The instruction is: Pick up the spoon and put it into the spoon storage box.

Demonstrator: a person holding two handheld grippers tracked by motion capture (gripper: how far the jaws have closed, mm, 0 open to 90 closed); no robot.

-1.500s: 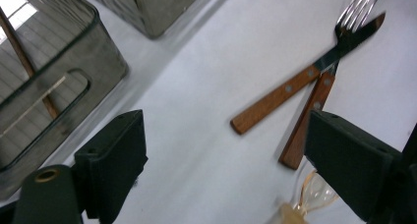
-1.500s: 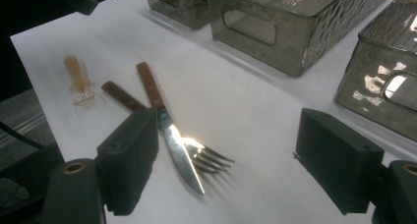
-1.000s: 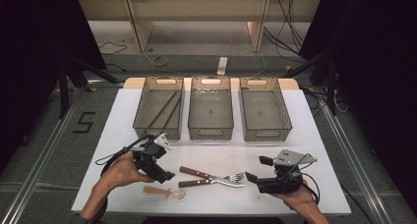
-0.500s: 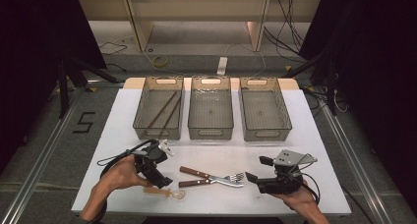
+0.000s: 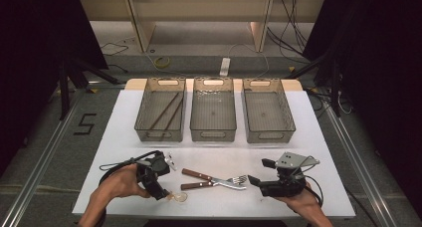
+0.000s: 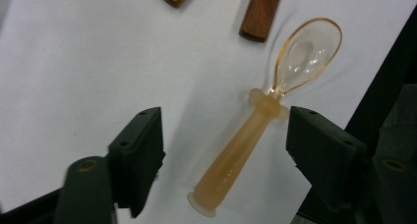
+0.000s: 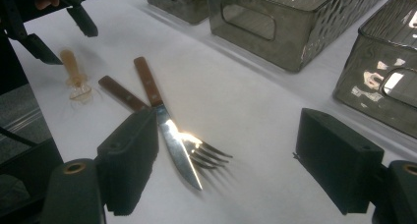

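Observation:
A translucent amber spoon (image 6: 246, 145) lies flat on the white table (image 5: 119, 152) near its front edge. My left gripper (image 6: 226, 130) points down over it, one jaw on each side of the handle and neither pad touching; its jaws have just been closing. From above, the left gripper (image 5: 161, 192) sits right beside the spoon (image 5: 178, 197). My right gripper (image 5: 254, 179) rests open at the front right with nothing between its jaws. It faces a wooden-handled knife (image 5: 199, 175) and fork (image 5: 219, 183), which lie crossed mid-table.
Three grey plastic bins stand in a row at the back. The left bin (image 5: 140, 112) holds two brown chopsticks (image 5: 166, 112). The middle bin (image 5: 213, 135) and right bin (image 5: 290, 112) look empty. A cable (image 5: 112, 165) loops behind my left hand.
My left gripper has come down toward the table's front edge and now straddles the spoon handle, its jaws narrower than before. The right gripper has not moved.

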